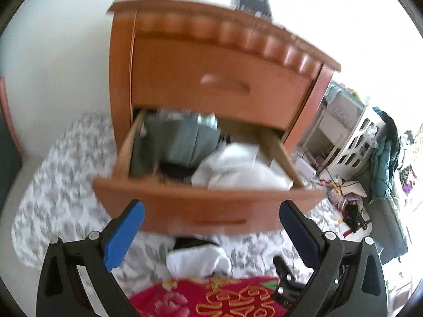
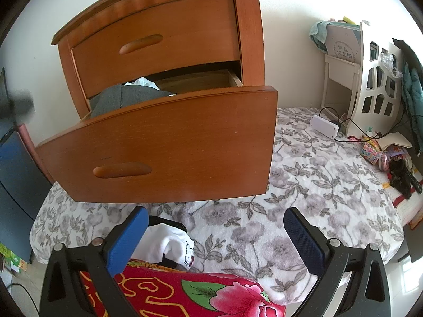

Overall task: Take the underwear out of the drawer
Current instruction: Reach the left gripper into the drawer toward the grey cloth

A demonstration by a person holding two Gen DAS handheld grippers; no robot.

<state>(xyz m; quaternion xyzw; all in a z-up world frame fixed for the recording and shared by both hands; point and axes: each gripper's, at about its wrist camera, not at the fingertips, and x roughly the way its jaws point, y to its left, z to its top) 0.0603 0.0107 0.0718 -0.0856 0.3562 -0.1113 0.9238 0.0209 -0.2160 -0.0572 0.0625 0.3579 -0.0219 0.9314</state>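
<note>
Soft, light underwear point(image 1: 238, 169) fills the open drawer point(image 1: 206, 200); pinch a raised fold. Both grippers, left point(image 1: 211, 227) and right point(image 2: 215, 240), hang with jaws apart, empty.

The right gripper point(image 2: 212, 240) hangs with its blue-padded jaws spread wide and nothing between them, over a flower-patterned bedspread point(image 2: 304, 185). Ahead, the lower drawer point(image 2: 164, 145) of a wooden nightstand point(image 2: 248, 39) stands pulled out, grey cloth point(image 2: 124, 99) showing inside. White underwear point(image 2: 169, 245) lies on the bedspread beside a red floral quilt point(image 2: 185, 293).
</note>
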